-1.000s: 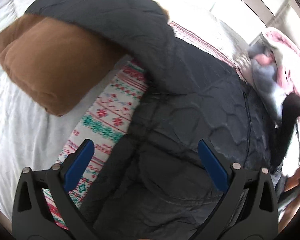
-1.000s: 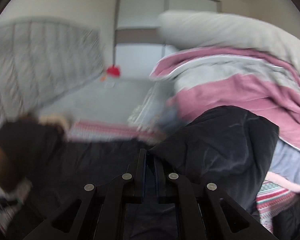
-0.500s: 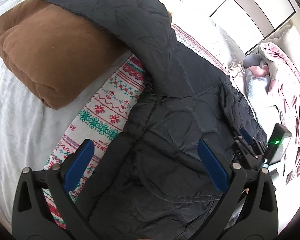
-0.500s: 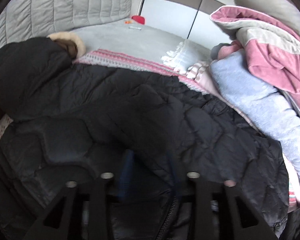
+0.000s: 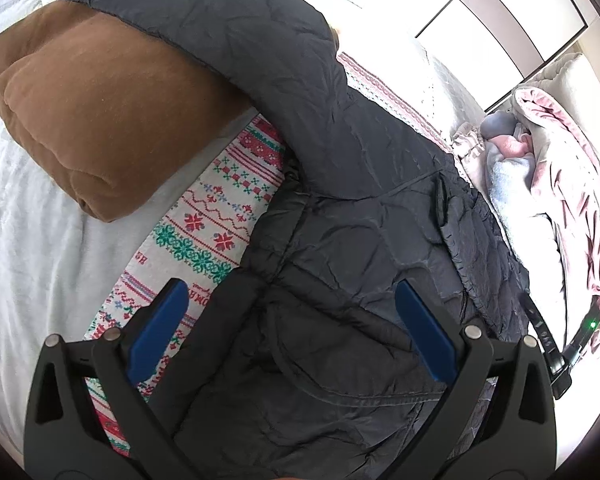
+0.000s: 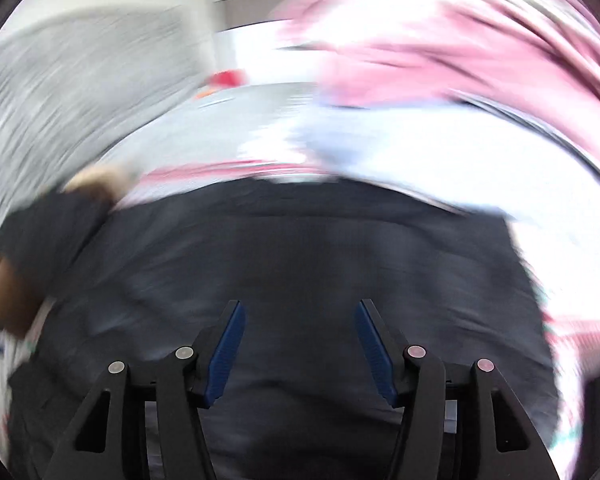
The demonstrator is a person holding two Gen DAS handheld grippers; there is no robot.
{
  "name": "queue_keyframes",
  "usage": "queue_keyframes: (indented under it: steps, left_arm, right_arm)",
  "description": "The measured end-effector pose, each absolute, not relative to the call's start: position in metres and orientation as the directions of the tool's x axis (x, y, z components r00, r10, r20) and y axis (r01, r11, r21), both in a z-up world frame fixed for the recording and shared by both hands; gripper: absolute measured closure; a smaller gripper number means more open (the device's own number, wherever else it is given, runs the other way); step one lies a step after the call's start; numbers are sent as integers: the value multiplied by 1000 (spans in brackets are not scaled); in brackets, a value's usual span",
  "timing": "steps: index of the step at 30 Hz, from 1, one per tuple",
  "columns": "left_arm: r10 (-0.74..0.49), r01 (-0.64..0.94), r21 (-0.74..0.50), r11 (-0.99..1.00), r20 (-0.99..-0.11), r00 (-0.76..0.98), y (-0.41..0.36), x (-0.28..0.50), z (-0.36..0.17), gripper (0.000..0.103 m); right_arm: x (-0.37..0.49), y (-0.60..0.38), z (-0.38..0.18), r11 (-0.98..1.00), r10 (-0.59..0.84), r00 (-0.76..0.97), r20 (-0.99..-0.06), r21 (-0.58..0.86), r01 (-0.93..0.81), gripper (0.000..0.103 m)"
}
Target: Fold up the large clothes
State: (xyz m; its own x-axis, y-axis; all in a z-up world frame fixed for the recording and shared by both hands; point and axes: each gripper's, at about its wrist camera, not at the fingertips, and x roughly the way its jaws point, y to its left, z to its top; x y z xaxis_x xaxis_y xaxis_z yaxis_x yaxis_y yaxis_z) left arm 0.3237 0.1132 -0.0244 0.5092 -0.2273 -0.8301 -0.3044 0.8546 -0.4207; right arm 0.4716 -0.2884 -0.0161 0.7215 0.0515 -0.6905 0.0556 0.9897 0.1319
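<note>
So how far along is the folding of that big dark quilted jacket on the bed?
Partly done. The dark quilted jacket lies spread over the patterned knit blanket, one sleeve folded across its body. Nothing is held: the left gripper is open above it, and the right gripper is opening with nothing between its pads. The top still drapes over the brown cushion, so more folds remain.

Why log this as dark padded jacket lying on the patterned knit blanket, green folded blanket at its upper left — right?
Not quite: the folded blanket is brown, not green, per the left wrist view. The rest holds: the dark padded jacket lies on the patterned knit blanket, the brown one at its upper left.
</note>
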Motion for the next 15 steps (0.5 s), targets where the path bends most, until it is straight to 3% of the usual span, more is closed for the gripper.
queue_keyframes:
  steps: [3,5,9,12,15]
  left_arm:
    - [-217,-316,-418,851,-830,513,115,325,-25,0]
    - [-215,-317,-419,851,-828,518,116,330,-26,0]
    - [-215,-325,-438,838,-813,541,121,338,-29,0]
    - [-224,-341,-486,805,-780,584,136,335,-26,0]
    - [-200,-344,-496,797,-755,624,155,332,-14,0]
  right_arm:
    - [464,-361,-41,935,-60,661,-748,191,300,45]
    - [464,-389,-74,899,-51,596,-802,223,377,44]
    - [472,-383,-103,928,-94,556,-826,129,349,42]
    - [471,-373,-86,929,-100,533,-840,113,353,42]
    - [439,-360,-47,936,-76,622,-779,159,314,42]
